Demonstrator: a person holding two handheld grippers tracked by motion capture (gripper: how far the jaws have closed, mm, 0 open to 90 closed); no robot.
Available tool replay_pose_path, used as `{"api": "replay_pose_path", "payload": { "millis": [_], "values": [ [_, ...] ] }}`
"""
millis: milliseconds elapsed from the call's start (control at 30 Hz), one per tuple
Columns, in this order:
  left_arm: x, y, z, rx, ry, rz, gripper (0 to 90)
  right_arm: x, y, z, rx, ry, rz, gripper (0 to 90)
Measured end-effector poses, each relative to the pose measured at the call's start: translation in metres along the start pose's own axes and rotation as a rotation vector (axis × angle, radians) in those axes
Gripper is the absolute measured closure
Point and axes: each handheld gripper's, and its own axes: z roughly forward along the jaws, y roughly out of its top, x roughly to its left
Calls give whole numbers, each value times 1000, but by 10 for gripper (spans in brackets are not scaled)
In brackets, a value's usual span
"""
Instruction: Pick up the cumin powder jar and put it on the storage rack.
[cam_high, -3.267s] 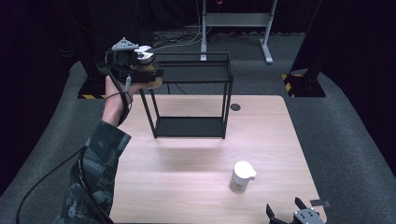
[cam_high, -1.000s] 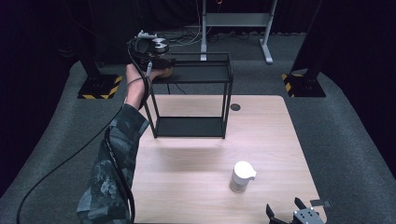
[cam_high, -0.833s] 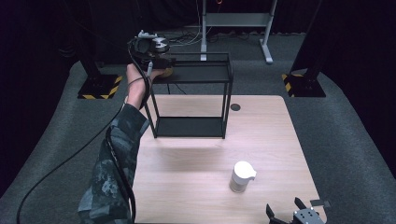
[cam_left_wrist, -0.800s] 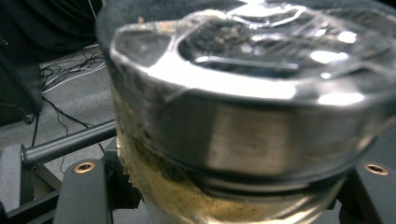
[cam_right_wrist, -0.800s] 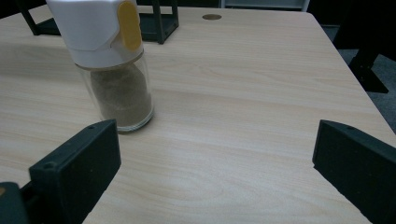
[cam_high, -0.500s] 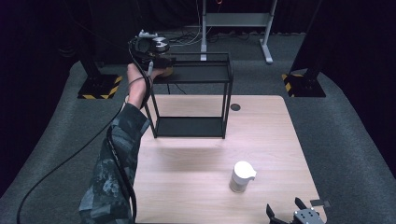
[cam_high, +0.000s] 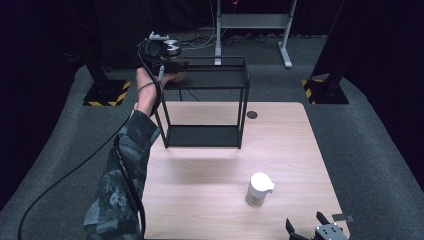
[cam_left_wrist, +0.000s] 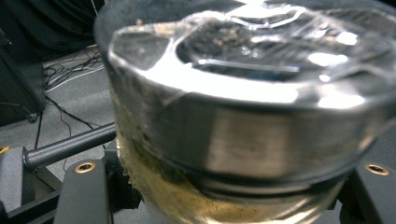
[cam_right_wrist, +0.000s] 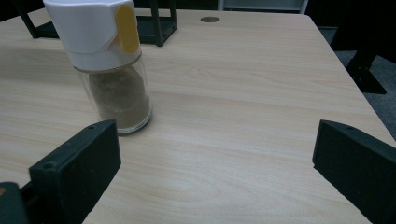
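1. High view: the left gripper (cam_high: 167, 57) holds a jar (cam_high: 176, 76) over the top tier of the black wire shelf (cam_high: 205, 107), probably to park it there.
2. Left gripper view: fingers (cam_left_wrist: 86, 191) pinching the glass jar (cam_left_wrist: 243, 116), metal lid close to the lens.
3. Right gripper view: fingers (cam_right_wrist: 77, 163) spread wide, idle on the bench (cam_right_wrist: 243, 93) beside a white-capped spice shaker (cam_right_wrist: 109, 60).

White-capped spice jar (cam_high: 259, 189) upright on wooden table (cam_high: 210, 200), near front.

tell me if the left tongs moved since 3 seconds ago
Yes. The left tongs, shut on a jar, moved right and farther from the person, reaching the left end of the black shelf rack's top tier.
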Motion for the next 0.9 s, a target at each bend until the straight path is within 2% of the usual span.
{"api": "replay_pose_path", "payload": {
  "millis": [233,267,300,333,367,433,533,667,800,900],
  "values": [
    [0,0,0,1,1,3,304,0,0,0,-1,1,0,0],
    [-1,3,1,17,1,5,247,0,0,0,-2,2,-1,0],
    [-4,3,1,22,12,0,112,0,0,0,-2,3,0,0],
    [-5,2,0,14,8,2,36,-1,0,0,-3,4,2,0],
    [-5,2,0,14,8,2,4,-1,-1,0,-6,6,6,0],
    [-13,1,-5,8,34,10,0,-1,-1,-1,-9,6,9,0],
    [-18,0,-11,7,58,16,0,-1,-1,-1,-10,3,8,0],
    [-21,-2,-21,5,67,29,0,-1,-1,-1,-11,1,6,0],
    [-29,-11,-36,26,81,75,0,0,-1,-1,-12,2,4,0],
    [-31,-20,-46,43,71,107,0,0,-1,-1,-10,3,4,0]
  ]
}}
